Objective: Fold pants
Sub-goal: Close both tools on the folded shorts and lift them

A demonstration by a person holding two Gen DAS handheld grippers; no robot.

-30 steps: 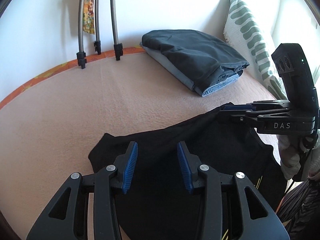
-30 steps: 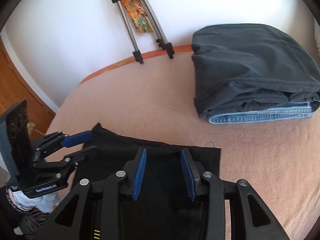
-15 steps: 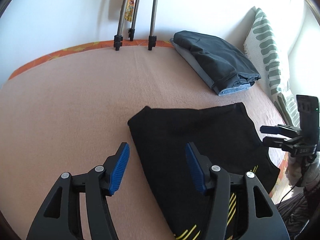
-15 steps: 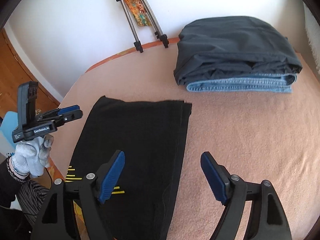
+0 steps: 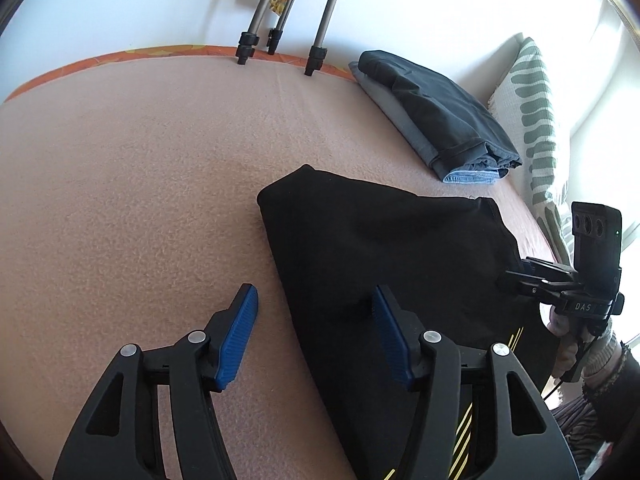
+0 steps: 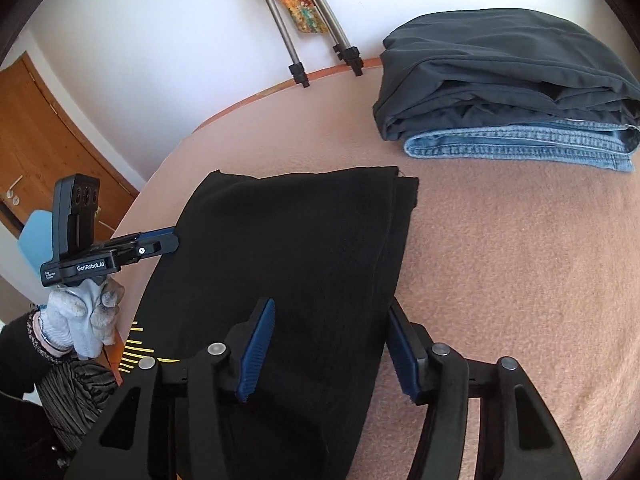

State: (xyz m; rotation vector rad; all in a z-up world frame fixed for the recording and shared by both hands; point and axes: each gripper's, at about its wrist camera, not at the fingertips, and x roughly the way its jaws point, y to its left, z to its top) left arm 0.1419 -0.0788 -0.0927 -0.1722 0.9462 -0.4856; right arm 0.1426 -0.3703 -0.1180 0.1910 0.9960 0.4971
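Note:
Black pants (image 5: 380, 240) with yellow stripes at the near end lie folded flat on the pink blanket (image 5: 140, 180). My left gripper (image 5: 316, 332) straddles their left edge, one pad over cloth and one over blanket; its jaws are closing and do not press the cloth. In the right wrist view the pants (image 6: 300, 240) run under my right gripper (image 6: 332, 348), whose closing jaws straddle the right edge without pinching it. Each gripper shows in the other's view: the right gripper (image 5: 512, 276) at the pants' right side, the left gripper (image 6: 172, 240) at the left side, held by a gloved hand (image 6: 80, 320).
A folded stack of dark grey trousers on blue jeans (image 6: 500, 80) sits at the back right of the bed. Tripod legs (image 5: 316, 52) stand on the far edge by the wall. A green-striped pillow (image 5: 532, 120) leans at the right. A wooden door (image 6: 40, 140) is at the left.
Both grippers drew back from over the pants, widened, then came down onto the side edges. The right jaws are narrower than half a second ago. The pants lie flat.

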